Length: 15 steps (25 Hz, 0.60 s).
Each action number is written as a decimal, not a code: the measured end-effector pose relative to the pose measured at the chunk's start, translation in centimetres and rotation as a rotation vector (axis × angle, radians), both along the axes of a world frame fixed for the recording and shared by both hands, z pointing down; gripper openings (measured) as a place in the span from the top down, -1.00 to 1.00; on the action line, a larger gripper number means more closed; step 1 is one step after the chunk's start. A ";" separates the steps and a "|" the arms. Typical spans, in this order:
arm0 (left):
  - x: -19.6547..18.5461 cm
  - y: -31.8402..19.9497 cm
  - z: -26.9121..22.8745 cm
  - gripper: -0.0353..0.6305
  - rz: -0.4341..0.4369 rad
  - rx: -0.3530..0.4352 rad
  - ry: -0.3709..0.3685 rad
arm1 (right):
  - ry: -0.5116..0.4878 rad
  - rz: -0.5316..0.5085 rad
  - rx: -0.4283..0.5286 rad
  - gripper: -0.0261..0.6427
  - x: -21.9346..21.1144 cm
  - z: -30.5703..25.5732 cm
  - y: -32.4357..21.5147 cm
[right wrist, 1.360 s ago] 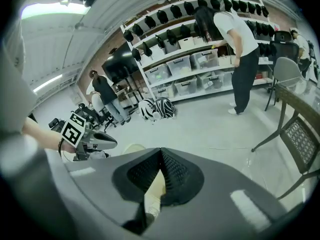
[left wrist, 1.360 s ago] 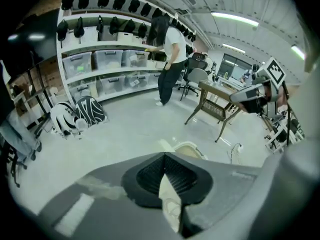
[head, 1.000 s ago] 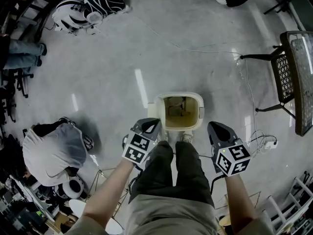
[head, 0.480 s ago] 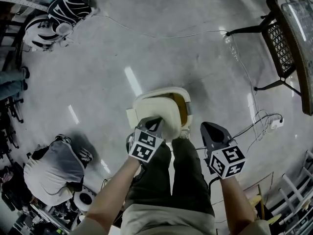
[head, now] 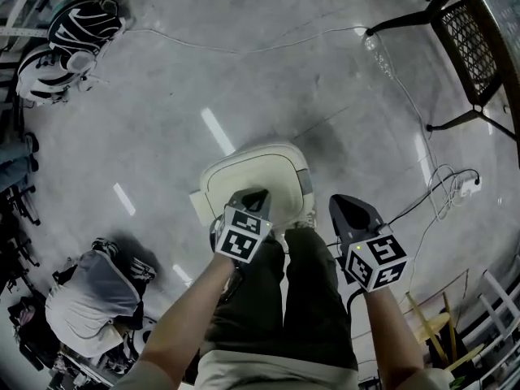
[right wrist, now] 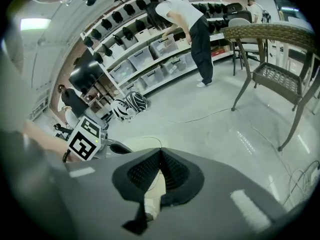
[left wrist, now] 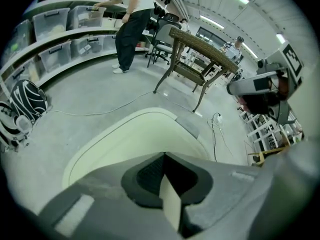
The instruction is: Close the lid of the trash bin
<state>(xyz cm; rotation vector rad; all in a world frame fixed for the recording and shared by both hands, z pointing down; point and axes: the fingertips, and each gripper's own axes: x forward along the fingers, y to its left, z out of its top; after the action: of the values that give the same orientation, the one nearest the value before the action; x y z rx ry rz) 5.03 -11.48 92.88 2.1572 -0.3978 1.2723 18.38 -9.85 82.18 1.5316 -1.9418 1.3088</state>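
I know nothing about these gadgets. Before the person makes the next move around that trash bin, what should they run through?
1. Lid down: ok. The trash bin lid lies flat, and no opening shows from above.
2. Lid fully seated: cannot tell. No view shows its edge from the side.
3. Left gripper empty: ok. Jaws together, nothing between them.
4. Left gripper clear of the lid: cannot tell. Its tip is over the lid, but contact is unclear.
5. Right gripper empty: ok. Jaws together, off to the lid's right.
6. Cable out of the way: ok. It lies apart from the lid.
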 end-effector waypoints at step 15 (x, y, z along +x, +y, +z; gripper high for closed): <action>0.4 -5.2 -16.9 0.89 -0.082 0.147 0.150 | -0.005 -0.052 0.121 0.91 -0.7 -12.4 -3.7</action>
<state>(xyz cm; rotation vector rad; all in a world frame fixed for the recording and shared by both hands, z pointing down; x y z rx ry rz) 5.46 -16.68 75.93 2.3159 -0.5252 1.0568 17.66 -13.57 69.73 1.5234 -2.0843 1.1949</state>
